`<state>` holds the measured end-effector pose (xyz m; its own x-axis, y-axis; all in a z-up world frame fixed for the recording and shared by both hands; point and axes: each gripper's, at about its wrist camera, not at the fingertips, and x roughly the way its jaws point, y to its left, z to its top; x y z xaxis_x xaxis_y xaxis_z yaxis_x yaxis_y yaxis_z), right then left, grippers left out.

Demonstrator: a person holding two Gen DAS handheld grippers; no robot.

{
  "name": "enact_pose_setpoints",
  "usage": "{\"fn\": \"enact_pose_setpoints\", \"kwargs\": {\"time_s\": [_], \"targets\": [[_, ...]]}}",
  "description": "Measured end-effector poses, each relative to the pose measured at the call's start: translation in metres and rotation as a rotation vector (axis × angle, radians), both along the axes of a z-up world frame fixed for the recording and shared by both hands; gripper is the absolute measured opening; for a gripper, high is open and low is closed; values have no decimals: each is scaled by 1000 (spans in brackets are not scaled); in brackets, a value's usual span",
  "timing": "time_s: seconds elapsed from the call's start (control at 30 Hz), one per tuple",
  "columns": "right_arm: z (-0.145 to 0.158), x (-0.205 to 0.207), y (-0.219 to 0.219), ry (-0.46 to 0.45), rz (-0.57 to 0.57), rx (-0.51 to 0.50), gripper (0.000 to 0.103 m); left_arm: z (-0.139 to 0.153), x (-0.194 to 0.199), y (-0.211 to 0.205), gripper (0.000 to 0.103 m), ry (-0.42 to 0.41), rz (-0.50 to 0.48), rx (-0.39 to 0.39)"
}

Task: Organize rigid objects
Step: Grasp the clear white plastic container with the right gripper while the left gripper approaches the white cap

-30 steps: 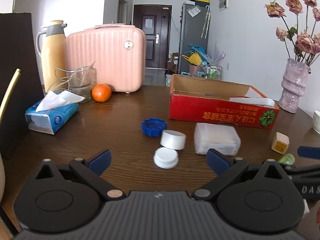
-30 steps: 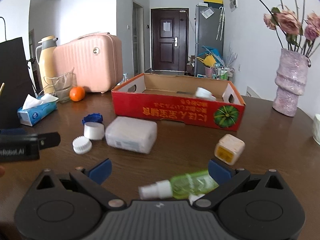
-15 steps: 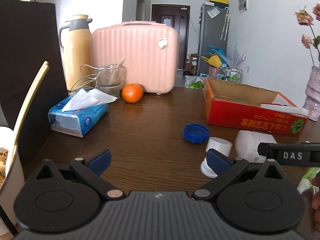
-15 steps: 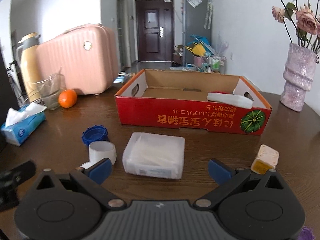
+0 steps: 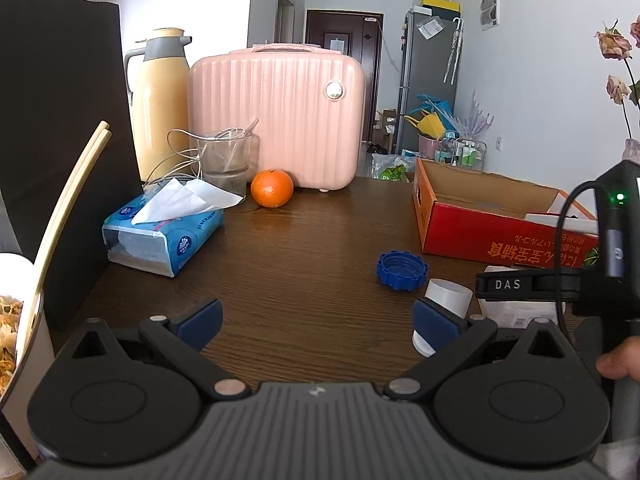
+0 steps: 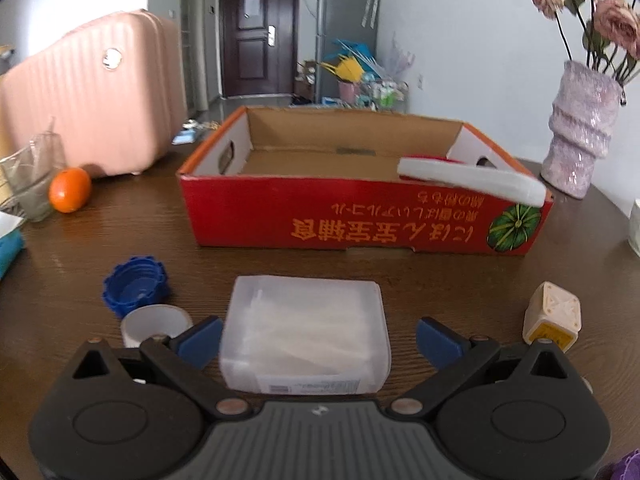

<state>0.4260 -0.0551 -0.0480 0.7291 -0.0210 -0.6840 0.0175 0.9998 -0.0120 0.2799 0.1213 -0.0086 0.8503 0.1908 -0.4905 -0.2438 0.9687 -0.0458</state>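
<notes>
**Wide jaws over a slick box, clutter on both flanks**

Right gripper [image 6: 318,340]: jaws spread wide, nothing held, the frosted translucent rectangular plastic box [image 6: 306,342] sitting between the two blue pads. Left pad looks close to the box's side wall; right pad stands apart from it. Box lies flat on the dark wood table [image 6: 440,276], in front of the red cardboard tray [image 6: 360,220], which already holds a long white flat piece [image 6: 472,180] propped on its near right rim.

Left gripper [image 5: 318,322]: also wide and empty, over bare table. A white cylindrical cap [image 5: 447,298] sits just beyond its right pad.

Risks, as I judge them:
- Uneven closing could shove the box sideways before both pads bite.
- Smooth plastic walls may slip under a shallow grip.
- The white cap [image 6: 154,322] and blue ribbed bottle cap [image 6: 134,284] lie near the left finger; a sweep could knock them.
- The small cream cube with yellow label [image 6: 554,316] sits to the right, likely safe.
- Lifting into the tray, the box could catch the near wall or the propped white piece.
</notes>
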Motion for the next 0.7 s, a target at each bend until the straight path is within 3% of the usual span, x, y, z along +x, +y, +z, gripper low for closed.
{"fn": "enact_pose_setpoints", "kwargs": {"time_s": [0.13, 0.2, 0.23, 0.7], "targets": [[-8, 11, -4, 43, -10, 46, 100, -1, 1, -1, 103, 6, -3, 5], [-13, 16, -4, 68, -13, 54, 92, -1, 1, -1, 103, 6, -4, 6], [-13, 16, -4, 67, -5, 56, 82, -1, 1, -1, 103, 7, -4, 5], [10, -25, -18, -61, 91, 83, 82, -4, 3, 0, 103, 16, -1, 3]]}}
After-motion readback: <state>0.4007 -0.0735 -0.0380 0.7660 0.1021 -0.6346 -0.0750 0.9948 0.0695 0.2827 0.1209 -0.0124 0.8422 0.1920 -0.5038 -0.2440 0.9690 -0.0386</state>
